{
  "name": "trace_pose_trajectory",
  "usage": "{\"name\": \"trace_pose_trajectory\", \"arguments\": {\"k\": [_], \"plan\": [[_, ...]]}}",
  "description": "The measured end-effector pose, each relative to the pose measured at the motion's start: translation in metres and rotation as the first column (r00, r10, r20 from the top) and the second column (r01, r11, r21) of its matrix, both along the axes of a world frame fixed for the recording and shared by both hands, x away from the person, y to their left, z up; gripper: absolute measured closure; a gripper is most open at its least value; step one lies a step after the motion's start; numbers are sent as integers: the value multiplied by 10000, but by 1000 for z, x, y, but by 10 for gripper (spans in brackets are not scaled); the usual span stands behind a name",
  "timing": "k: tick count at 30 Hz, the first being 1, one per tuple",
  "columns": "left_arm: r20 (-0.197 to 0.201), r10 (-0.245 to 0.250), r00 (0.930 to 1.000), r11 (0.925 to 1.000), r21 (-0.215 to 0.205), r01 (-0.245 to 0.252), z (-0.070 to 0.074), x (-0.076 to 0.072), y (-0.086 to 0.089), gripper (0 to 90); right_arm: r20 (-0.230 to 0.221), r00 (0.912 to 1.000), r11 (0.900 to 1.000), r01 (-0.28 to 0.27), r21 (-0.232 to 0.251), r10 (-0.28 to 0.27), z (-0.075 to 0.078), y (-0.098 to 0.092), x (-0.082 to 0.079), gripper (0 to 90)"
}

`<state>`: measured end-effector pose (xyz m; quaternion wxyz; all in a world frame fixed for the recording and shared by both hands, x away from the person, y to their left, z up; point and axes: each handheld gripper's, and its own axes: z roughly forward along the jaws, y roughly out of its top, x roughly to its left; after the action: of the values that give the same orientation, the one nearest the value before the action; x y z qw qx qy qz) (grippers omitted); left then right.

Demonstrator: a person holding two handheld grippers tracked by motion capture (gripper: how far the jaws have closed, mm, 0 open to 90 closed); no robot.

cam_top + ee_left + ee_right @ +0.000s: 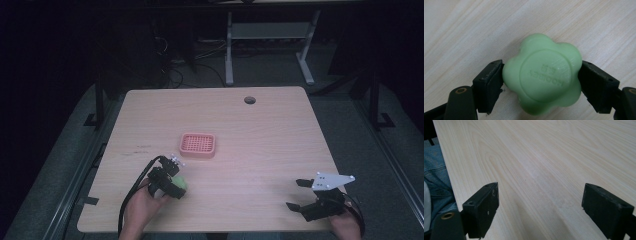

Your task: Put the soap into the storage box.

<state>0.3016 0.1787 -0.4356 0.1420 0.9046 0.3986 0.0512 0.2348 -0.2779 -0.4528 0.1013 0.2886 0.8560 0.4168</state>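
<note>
Gripping was the step in hand: your left gripper [541,82] had its fingers [489,85] pressed against either side of the green soap [542,77], which lay flat on the tabletop [474,30] near its front left part, just short of the pink soap dish [197,145]. Item, soap: pale green, flower-shaped with rounded lobes, a raised round centre bearing embossed lettering too soft to read, the surface smooth and waxy-looking, so likely slippery under a light squeeze. In the high view the soap [180,183] peeked out beside the left gripper [172,181], and the dish stood just beyond it, apart, empty, its slotted grid facing up. Item, right gripper [541,207]: fingers well apart, holding nothing, hovering low over bare wood at the front right of the tabletop, well away from the soap; in the high view it [298,194] sat by the near edge. By judgement, the next move called for a firm, even hold on opposite lobes, a straight lift clear of the wood, then a short carry forward to set the soap level into the dish.
</note>
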Motion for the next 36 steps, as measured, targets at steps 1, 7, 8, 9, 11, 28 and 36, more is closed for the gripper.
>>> {"name": "trace_pose_trajectory", "arguments": {"k": [1, 7, 8, 9, 11, 28, 36], "plan": [[-62, 31, 10000, 10000, 29, -31, -1, 0, -1, 235, -3, 10000, 10000, -3, -1, 3, 0, 0, 0, 138], [-232, 48, 9997, 9998, 168, -44, -6, 3, -3, 247, 61, 10000, 10000, -34, -8, 34, 0, -1, 0, 138], [-247, 47, 9997, 9999, 155, -43, -6, 3, -3, 248, 52, 10000, 10000, -26, -4, 26, 0, -1, 0, 138], [-244, 73, 9997, 9999, 120, -70, -6, 3, -3, 250, 59, 10000, 10000, -23, -5, 24, 0, -1, 0, 138], [-275, 49, 9996, 9998, 176, -44, -6, 4, -4, 251, 56, 10000, 10000, -26, -7, 26, 0, -1, 0, 138], [-143, 194, 9997, 9995, 256, -190, -5, 3, -4, 265, 50, 10000, 10000, 12, 35, -12, 0, -1, 0, 138], [-166, 227, 9996, 9993, 298, -222, -3, 2, -2, 266, 21, 10000, 10000, 41, 20, -41, 1, -1, -1, 138]]}}
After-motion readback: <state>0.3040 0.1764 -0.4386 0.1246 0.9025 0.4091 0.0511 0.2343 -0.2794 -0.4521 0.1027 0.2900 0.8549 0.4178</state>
